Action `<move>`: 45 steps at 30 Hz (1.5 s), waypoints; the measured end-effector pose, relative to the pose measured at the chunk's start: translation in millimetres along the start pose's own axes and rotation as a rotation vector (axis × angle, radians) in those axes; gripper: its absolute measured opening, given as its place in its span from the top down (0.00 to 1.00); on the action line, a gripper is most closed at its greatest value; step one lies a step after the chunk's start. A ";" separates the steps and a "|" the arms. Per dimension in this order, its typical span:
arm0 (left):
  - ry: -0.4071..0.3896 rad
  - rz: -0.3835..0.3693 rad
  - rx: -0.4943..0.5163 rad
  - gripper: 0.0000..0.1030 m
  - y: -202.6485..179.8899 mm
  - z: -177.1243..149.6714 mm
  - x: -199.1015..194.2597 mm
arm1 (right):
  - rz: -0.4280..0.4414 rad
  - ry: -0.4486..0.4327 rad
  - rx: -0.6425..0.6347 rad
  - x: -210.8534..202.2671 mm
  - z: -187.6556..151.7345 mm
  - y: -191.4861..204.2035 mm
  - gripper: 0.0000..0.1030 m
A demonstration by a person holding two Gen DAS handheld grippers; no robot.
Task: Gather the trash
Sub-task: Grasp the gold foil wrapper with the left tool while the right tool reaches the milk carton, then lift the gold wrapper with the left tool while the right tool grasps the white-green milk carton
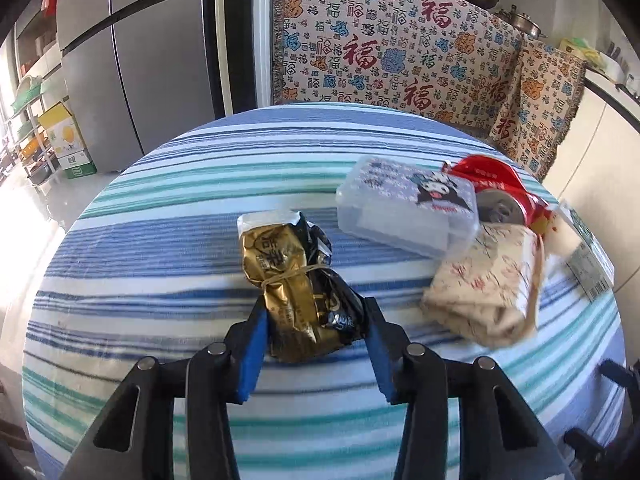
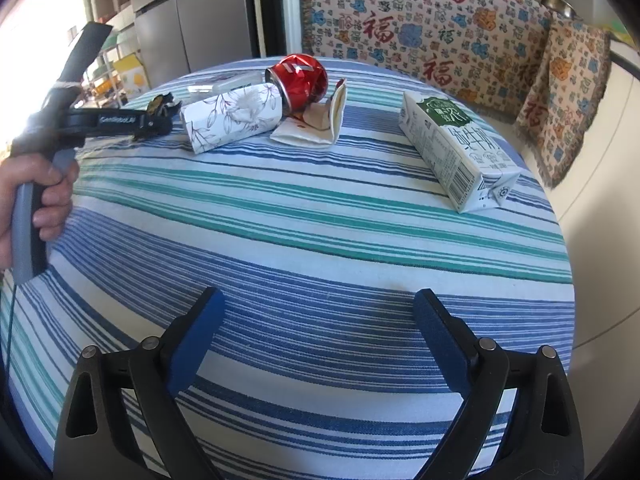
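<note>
Because only the near end of the gold-and-black wrapper (image 1: 298, 280) sits between the blue pads, the left gripper (image 1: 314, 320) clamped on it could lose it: crinkled foil slides easily, and the free end may sag or twist out on lifting. The wrapper's long axis runs from about five o'clock up to eleven o'clock on the striped tablecloth (image 1: 160, 248), its torn end pointing away. A clear plastic box (image 1: 404, 210), a tissue pack (image 1: 484, 280) and a red can (image 1: 508, 196) lie toward two o'clock. The right gripper (image 2: 318, 338) hangs wide open over bare cloth.
</note>
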State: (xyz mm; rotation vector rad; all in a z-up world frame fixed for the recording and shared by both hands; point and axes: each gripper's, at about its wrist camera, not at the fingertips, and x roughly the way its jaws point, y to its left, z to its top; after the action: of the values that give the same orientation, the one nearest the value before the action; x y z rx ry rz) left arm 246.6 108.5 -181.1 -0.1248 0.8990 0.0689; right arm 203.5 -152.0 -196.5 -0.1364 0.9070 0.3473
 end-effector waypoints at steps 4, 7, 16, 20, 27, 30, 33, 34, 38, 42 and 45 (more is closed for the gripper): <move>0.023 -0.074 0.047 0.55 -7.9 -30.6 -31.0 | -0.002 0.001 0.001 0.1 -0.5 -1.0 0.08; 0.032 -0.138 0.070 0.54 -20.2 -46.1 -46.6 | -0.004 0.001 0.004 0.6 -1.5 -2.1 0.07; 0.012 -0.087 0.150 0.45 -40.9 -60.3 -44.0 | -0.022 0.003 0.035 0.1 -2.1 -7.4 0.06; 0.013 -0.071 0.171 0.44 -43.2 -61.3 -41.7 | -0.083 -0.019 0.111 -5.8 -5.3 -23.3 0.16; 0.019 -0.077 0.185 0.39 -43.0 -61.5 -41.2 | -0.230 0.023 0.163 8.4 19.1 -93.1 0.14; 0.020 -0.076 0.192 0.37 -46.0 -62.0 -40.9 | -0.250 0.032 0.107 20.0 39.9 -109.6 0.14; 0.020 -0.078 0.190 0.37 -45.4 -61.7 -40.7 | -0.218 0.015 0.069 29.4 53.9 -114.7 0.16; 0.020 -0.078 0.190 0.37 -45.4 -62.0 -40.8 | -0.199 0.021 0.062 32.7 55.8 -114.5 0.20; 0.020 -0.078 0.190 0.37 -45.1 -61.9 -40.9 | -0.167 0.020 0.051 33.4 53.7 -98.5 0.48; 0.020 -0.079 0.190 0.37 -45.3 -61.8 -41.1 | -0.161 0.023 0.054 22.1 36.4 -69.7 0.49; 0.020 -0.081 0.188 0.37 -44.8 -61.9 -41.0 | -0.145 0.024 0.099 7.3 15.6 -48.8 0.48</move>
State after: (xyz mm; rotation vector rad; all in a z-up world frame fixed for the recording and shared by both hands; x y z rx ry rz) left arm 178.2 55.4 -183.6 0.0133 0.9153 -0.0920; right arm 236.4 -191.8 -194.2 -0.1145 0.9304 0.1658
